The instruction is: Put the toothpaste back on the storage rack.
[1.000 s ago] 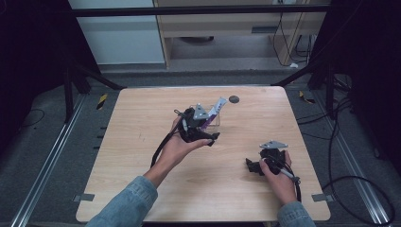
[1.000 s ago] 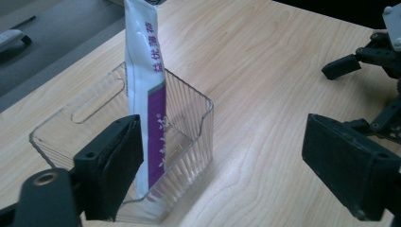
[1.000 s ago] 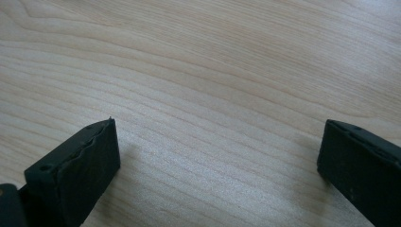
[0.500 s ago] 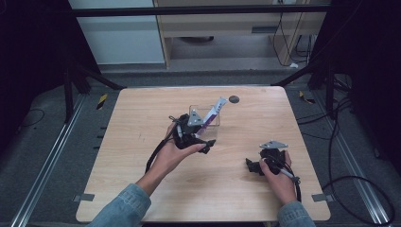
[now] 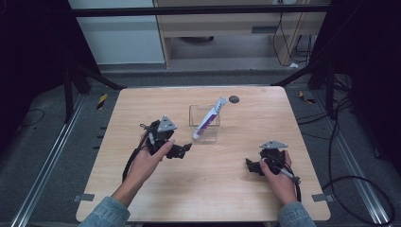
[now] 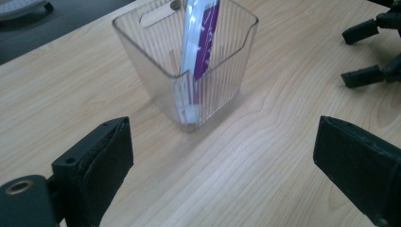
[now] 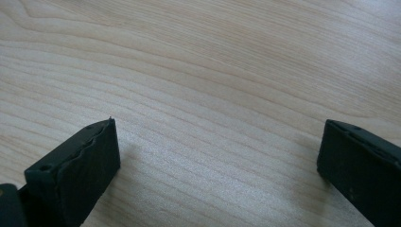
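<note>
A purple-and-white tube [image 5: 208, 119] was seen leaning in a clear cup [image 5: 204, 124] on the tabletop [image 5: 227, 179]. The left gripper [image 5: 184, 150], jaws wide apart and empty, was held just beside the cup; the right gripper [image 5: 250, 165] was likewise held open.

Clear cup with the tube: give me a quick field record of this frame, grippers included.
container: clear ribbed cup, upright on wooden table
contents: white and purple tube, leaning, top end out over the rim
left gripper: open, empty, short of the cup, jaws facing it
right gripper: open, empty, low over bare wood near the right front
other: small dark disc behind the cup
</note>
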A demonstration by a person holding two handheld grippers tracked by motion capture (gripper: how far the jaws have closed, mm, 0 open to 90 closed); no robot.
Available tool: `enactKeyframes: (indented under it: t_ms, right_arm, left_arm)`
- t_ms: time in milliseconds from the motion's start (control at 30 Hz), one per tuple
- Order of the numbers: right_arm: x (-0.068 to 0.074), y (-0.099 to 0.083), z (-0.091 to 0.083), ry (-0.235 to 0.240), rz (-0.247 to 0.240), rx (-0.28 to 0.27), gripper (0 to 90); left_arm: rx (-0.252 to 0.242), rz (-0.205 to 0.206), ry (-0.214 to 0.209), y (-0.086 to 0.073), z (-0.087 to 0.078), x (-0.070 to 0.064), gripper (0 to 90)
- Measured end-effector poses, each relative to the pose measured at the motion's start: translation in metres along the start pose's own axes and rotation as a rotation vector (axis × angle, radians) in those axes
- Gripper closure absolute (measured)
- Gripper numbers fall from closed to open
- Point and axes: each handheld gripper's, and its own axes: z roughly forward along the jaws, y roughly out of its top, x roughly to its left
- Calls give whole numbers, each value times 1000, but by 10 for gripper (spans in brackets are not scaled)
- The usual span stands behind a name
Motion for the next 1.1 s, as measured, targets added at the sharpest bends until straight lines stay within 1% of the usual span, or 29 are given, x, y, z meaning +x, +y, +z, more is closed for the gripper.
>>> enactKeyframes:
  t_ms: [67,200,233,267,300,333,367,400,433,500,567,633,700,767,833,867,1000,1100]
  right_arm:
    - [0,0,0,1,0,0,4]
    - [0,0,0,0,-4,-1,4]
    - [0,0,0,-1,-4,-1,4]
    - [0,0,0,0,-4,-1,4]
    - [0,0,0,0,-4,-1,4]
    - [0,0,0,1,-3,-1,4]
    - [0,0,0,0,-4,-1,4]
    - [0,0,0,0,-4,-1,4]
    - [0,0,0,1,0,0,4]
    - [0,0,0,0,-4,-1,4]
    - [0,0,0,0,-4,-1,4]
    - [0,0,0,0,-4,-1,4]
    - [0,0,0,0,-4,-1,4]
    - [0,0,0,1,-3,-1,4]
    - [0,0,0,1,-4,-1,4]
    - [0,0,0,0,-4,-1,4]
    - [0,0,0,0,-4,-1,4]
    - [0,0,0,1,-3,-1,4]
  left_arm:
    - [4,-18,2,-10,-3,7,47]
    - [32,-37,39,-28,-4,18,50]
    - [46,-23,67,-33,-4,20,50]
    - [64,1,90,-37,-3,21,51]
    - [78,8,90,-41,-2,23,55]
    - [81,-6,76,-45,-1,25,56]
    - [73,-23,60,-50,-1,27,56]
    - [65,-43,58,-54,0,30,58]
    - [64,-60,66,-59,1,33,58]
    - [80,-74,78,-67,3,41,62]
    - [93,-104,95,-78,5,50,62]
    - [100,-145,96,-86,6,58,63]
    - [110,-171,112,-95,6,67,63]
    - [128,-175,137,-103,7,75,64]
    - [140,-192,156,-111,6,83,64]
    - [140,-204,159,-114,5,86,64]
    - [148,-217,176,-123,2,96,63]
    - [147,-211,186,-129,1,102,63]
